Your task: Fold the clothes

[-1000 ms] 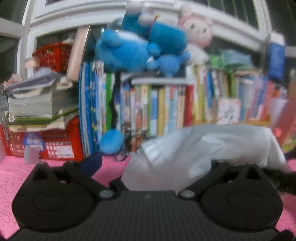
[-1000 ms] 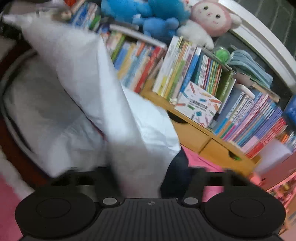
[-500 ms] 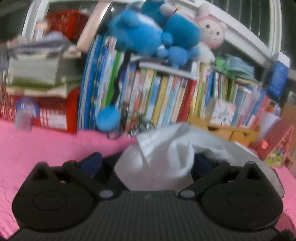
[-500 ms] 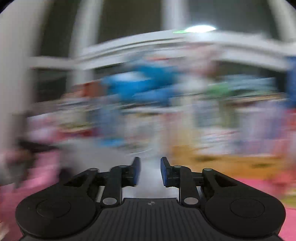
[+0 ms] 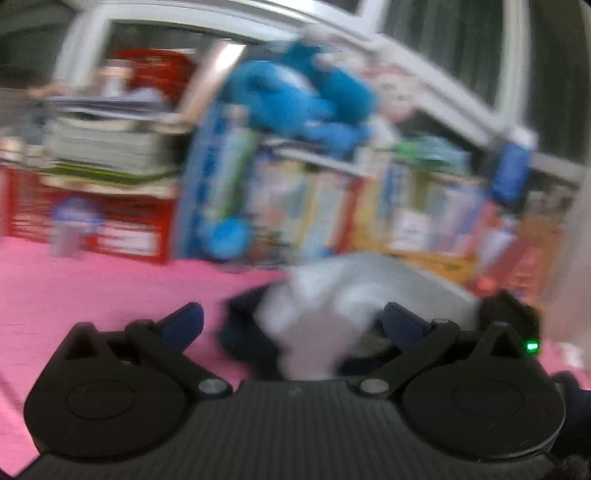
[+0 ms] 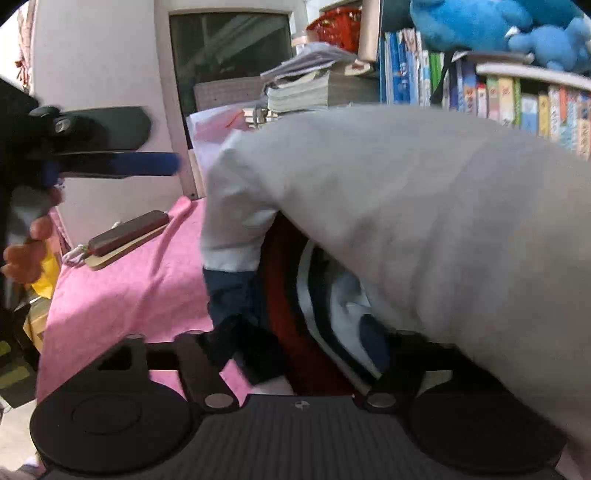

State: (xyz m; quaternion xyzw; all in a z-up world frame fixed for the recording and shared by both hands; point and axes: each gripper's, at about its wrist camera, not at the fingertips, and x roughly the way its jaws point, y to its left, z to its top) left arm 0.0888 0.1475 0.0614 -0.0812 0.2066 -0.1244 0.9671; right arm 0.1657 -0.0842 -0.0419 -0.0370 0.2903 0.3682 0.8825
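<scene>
A white garment [image 6: 406, 221] with a navy cuff [image 6: 229, 291] and a red, white and navy striped collar lies heaped on the pink cloth [image 6: 140, 288]. My right gripper [image 6: 314, 343] points into the heap. Its jaws are opening and stand wide, and fabric drapes over both fingertips and hides them. In the blurred left wrist view, my left gripper [image 5: 291, 321] is open, with the white garment [image 5: 332, 306] lying just ahead between its fingers. A hand holds the left gripper at the left of the right wrist view, where one of its blue-padded fingers [image 6: 147, 164] shows.
A bookshelf [image 6: 498, 99] full of books runs behind the cloth, with blue plush toys [image 6: 480, 22] on top. Stacked papers [image 6: 314, 88] and red baskets [image 5: 110, 225] stand to its left. A brown notebook [image 6: 125, 240] lies on the pink cloth near a white cabinet [image 6: 110, 55].
My right gripper let go of the white garment it held up, swung around and came down onto the heap with its jaws now wide. The left gripper shifted sideways, and the garment lies lower.
</scene>
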